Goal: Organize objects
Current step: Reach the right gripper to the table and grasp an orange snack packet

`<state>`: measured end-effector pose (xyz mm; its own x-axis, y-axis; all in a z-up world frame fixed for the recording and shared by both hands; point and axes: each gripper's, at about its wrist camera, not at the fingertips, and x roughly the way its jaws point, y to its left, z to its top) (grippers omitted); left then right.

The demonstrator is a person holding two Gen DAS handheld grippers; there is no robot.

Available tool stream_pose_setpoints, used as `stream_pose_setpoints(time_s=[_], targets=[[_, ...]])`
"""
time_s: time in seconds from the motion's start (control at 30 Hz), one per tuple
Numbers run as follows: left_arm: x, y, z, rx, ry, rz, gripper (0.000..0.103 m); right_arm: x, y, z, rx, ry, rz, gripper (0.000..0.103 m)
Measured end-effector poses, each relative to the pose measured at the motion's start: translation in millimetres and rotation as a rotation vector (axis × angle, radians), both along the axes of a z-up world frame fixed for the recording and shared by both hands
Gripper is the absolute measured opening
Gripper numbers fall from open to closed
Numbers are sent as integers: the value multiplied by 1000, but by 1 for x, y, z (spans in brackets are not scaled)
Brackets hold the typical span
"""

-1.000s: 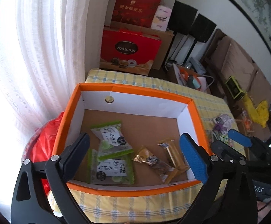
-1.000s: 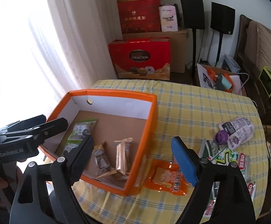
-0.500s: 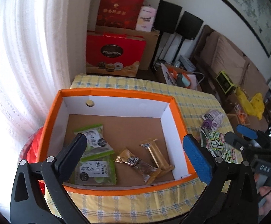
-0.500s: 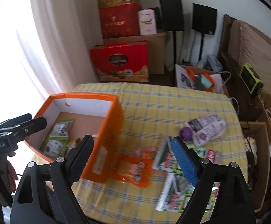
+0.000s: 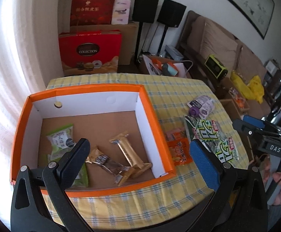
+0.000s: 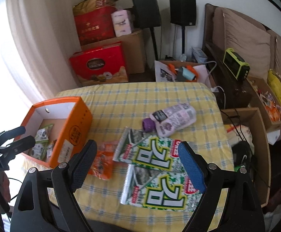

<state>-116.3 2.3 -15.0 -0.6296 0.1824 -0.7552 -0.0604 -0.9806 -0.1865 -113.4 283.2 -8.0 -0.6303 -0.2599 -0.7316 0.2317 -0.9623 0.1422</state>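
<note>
An orange box point(image 5: 152, 114) point(image 6: 76, 123) with a white lining stands on the yellow checked table point(image 5: 171, 89) point(image 6: 121, 98). Inside it lie green snack packets point(image 5: 60, 138), a dark wrapped bar point(image 5: 106, 163) and gold wrapped bars point(image 5: 129, 152). My left gripper point(image 5: 138, 154) hovers open over the box's near right corner, holding nothing. To the right of the box lie an orange snack pouch point(image 5: 179, 150) point(image 6: 101, 160), two green and white seaweed packs point(image 6: 150, 154) point(image 6: 163, 191) and a purple-capped pouch point(image 6: 173, 118) point(image 5: 201, 105). My right gripper point(image 6: 136, 162) hangs open above the seaweed packs, nothing between its fingers.
Red gift boxes point(image 6: 100, 63) and cardboard cartons are stacked beyond the table's far edge, next to two black speakers on stands point(image 6: 182, 9). A sofa point(image 6: 244, 38) and open cartons of clutter stand to the right. A white curtain point(image 5: 14, 48) hangs at the left.
Both grippers have swung to the right. The box has slid leftward in both views, and the seaweed packs now lie under my right gripper. Both stay open.
</note>
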Motion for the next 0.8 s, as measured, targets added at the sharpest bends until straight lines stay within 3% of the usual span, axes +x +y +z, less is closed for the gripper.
stream_pose_setpoints(time_s=[0.27, 0.53, 0.63, 0.8], targets=[[-1, 13, 0, 10, -6, -13, 103, 1, -3, -16, -26, -48, 43, 82], [-4, 19, -1, 9, -12, -17, 103, -2, -23, -40, -56, -126, 121, 49], [-4, 19, -1, 12, -15, -18, 103, -7, -31, -52, -107, -174, 159, 41], [-5, 16, -6, 17, -28, -14, 103, -15, -42, -69, -159, -236, 195, 38]])
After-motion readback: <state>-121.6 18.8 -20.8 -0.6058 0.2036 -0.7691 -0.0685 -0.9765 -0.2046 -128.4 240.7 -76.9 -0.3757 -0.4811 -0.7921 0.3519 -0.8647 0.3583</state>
